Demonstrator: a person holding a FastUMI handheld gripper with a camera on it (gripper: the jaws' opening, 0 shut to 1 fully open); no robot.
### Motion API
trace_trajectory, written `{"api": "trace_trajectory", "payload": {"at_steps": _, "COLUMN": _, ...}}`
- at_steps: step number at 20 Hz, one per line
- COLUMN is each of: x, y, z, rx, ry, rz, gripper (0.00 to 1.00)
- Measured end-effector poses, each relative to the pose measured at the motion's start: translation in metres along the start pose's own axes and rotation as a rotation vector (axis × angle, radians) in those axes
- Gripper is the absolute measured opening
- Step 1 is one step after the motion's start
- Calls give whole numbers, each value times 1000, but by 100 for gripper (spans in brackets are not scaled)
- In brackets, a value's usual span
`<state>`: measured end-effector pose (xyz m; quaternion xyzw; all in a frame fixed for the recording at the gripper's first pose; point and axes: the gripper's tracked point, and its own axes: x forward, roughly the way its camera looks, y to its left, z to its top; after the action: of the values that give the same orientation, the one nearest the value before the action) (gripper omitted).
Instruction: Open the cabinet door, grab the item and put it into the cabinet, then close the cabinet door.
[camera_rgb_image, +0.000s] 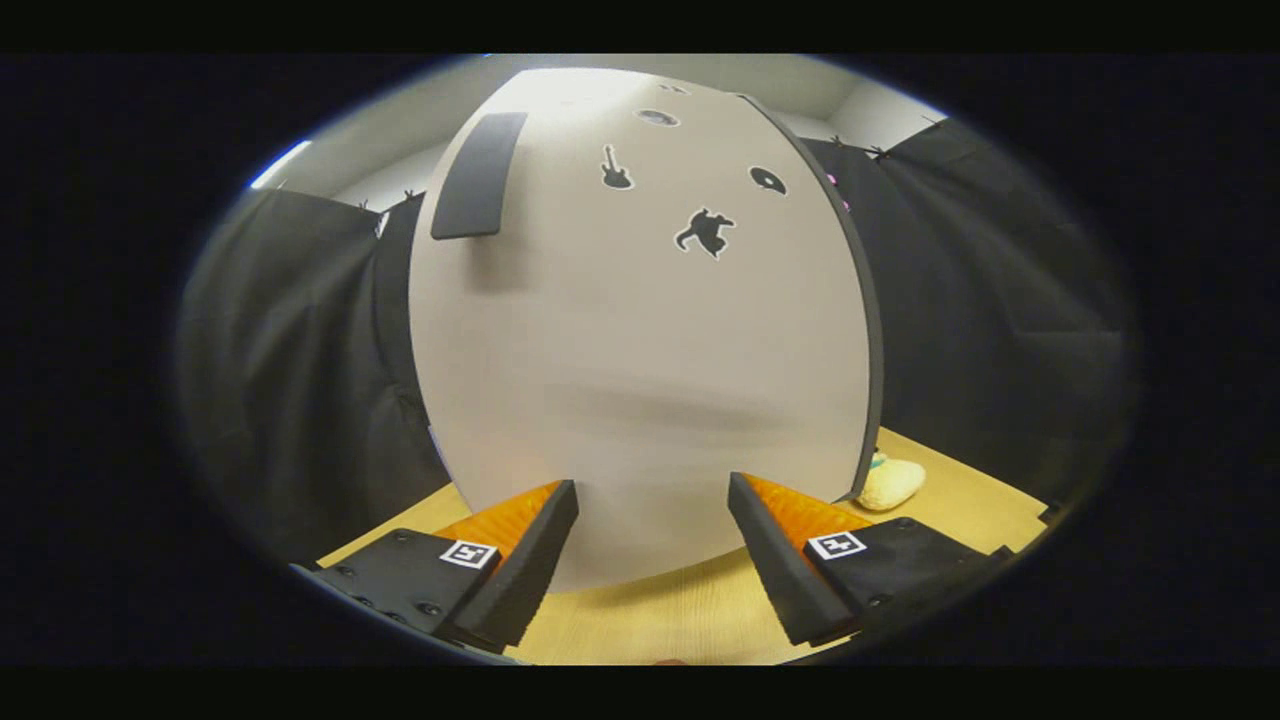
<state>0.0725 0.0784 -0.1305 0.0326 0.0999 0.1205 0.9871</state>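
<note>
- Cabinet door (640, 380): pale, flat, shut as far as you can see, right ahead of your fingers and very close. Its lower edge sits just beyond the fingertips.
- Handle (478, 176): dark bar, upright, high on the door near its left edge, well above your left finger.
- Stickers on the upper door: small guitar (615, 169), dark animal shape (704, 232), round disc (767, 180), another round mark (657, 118) near the top.
- Item (890, 482): soft pale-yellow thing lying on the table just past the door's right edge, beyond your right finger. Only part of it shows; can't tell what it is exactly.
- Gripper (652, 500): your fingers are spread wide apart, nothing between them, pointed at the lower door. Can't tell if the tips touch it.
- Table (640, 625): light wood, under the fingers and the cabinet.
- Black cloth wall (300, 380) on both sides of the cabinet.
</note>
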Motion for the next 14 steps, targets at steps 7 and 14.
{"api": "trace_trajectory", "payload": {"at_steps": 7, "x": -8, "y": -18, "z": 5, "rx": -11, "ry": -10, "rz": -18, "gripper": 97}}
{"api": "trace_trajectory", "payload": {"at_steps": 14, "x": -76, "y": -61, "z": 39, "rx": -35, "ry": -80, "rz": -48, "gripper": 97}}
